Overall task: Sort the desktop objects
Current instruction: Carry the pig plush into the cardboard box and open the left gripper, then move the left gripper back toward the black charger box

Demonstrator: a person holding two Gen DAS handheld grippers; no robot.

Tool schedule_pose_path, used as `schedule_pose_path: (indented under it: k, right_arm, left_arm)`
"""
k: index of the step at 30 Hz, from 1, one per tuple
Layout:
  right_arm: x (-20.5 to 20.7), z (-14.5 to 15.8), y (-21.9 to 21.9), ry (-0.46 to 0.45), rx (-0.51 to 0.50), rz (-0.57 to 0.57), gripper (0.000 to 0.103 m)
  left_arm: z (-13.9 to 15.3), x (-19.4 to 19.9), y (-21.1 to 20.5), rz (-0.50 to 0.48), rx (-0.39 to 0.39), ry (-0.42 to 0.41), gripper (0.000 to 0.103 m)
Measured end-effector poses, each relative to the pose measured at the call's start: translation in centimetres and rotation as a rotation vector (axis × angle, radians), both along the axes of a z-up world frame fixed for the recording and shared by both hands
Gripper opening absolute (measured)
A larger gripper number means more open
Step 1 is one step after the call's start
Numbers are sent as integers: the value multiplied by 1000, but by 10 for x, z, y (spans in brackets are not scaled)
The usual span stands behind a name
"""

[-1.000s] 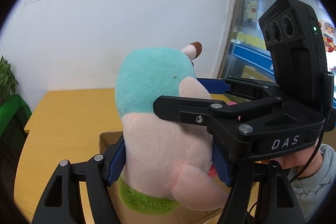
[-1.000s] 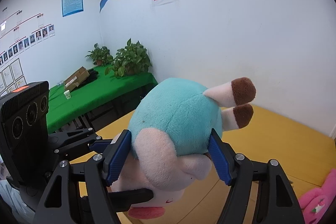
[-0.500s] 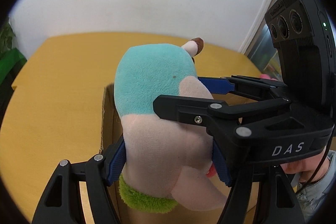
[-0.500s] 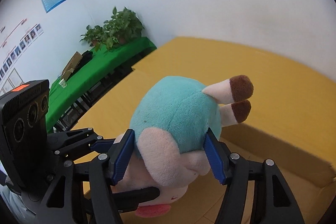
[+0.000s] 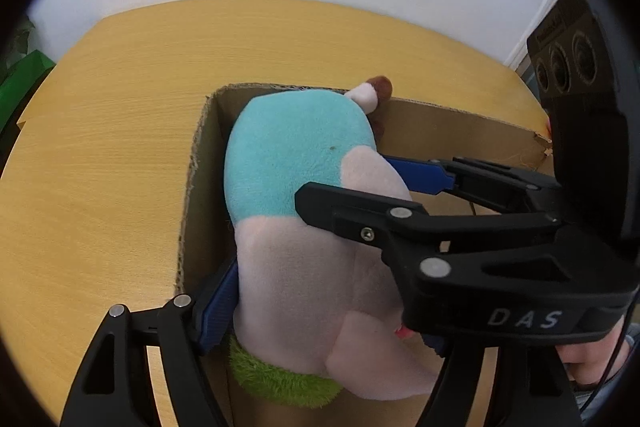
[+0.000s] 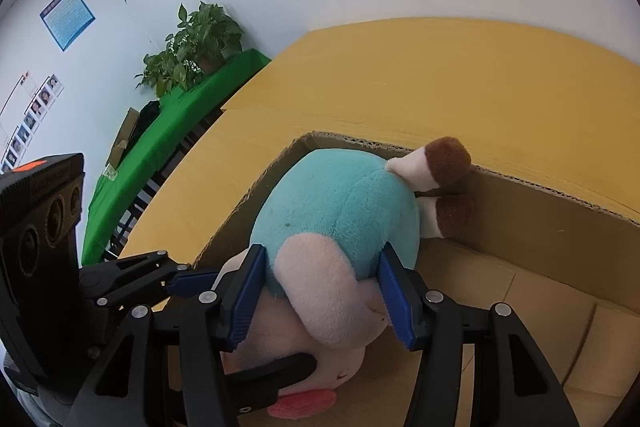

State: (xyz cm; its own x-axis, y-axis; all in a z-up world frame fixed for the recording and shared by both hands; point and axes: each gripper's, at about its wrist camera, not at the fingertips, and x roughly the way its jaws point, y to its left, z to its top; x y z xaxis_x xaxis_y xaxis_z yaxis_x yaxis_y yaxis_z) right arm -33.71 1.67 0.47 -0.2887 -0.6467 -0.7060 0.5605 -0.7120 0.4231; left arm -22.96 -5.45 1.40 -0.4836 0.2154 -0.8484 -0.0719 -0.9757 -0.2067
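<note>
I'm working in an office: staff photo charts (image 6: 30,115) and a blue notice (image 6: 67,17) on white walls, potted plants (image 6: 196,47) on a green-clothed table (image 6: 176,131), a wooden desk (image 6: 460,75).

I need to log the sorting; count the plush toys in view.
1. The plush hangs inside the cardboard box, gripped by both tools, brown-tipped feet against the far wall. Others may lie hidden beneath it.

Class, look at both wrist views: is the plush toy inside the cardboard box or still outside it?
Inside: the plush toy sits between the cardboard box walls, its brown-tipped feet at the rim.
</note>
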Motion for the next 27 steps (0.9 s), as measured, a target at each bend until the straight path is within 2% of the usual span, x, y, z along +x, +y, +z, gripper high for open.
schedule_pose_path:
  k: [1, 3, 7, 9, 11, 12, 15, 17, 22, 24, 27]
  right_arm:
    - [1, 0, -2, 8, 10, 4, 54]
    - [1, 0, -9, 18, 33, 5, 54]
    - [-1, 0, -11, 9, 32, -13, 57]
    - [1, 3, -13, 17, 42, -20, 58]
    - [7, 7, -14, 32, 58, -24, 64]
    - [10, 12, -14, 38, 67, -26, 64]
    - [29, 36, -6, 79, 38, -18, 66]
    - [47, 60, 6, 131, 17, -38, 82]
    - [113, 113, 53, 239, 86, -113, 101]
    - [148, 125, 74, 281, 124, -136, 103]
    - [212, 133, 114, 356, 234, -188, 103]
  left_arm:
    - [3, 3, 0, 4, -11, 2, 76]
    - [11, 1, 30, 5, -36, 28, 74]
    - [41, 39, 32, -7, -65, 114, 75]
    - [48, 56, 28, 9, -85, 132, 75]
    - [54, 72, 6, 25, -86, 151, 75]
    - [54, 62, 10, 34, -88, 159, 75]
    - [51, 96, -14, 51, -77, 188, 75]
    - [65, 115, -22, 43, -69, 205, 75]
    - [68, 165, -5, 8, -56, 257, 75]
    - [82, 174, -3, 6, -56, 281, 76]
    - [87, 199, 5, -8, -65, 340, 79]
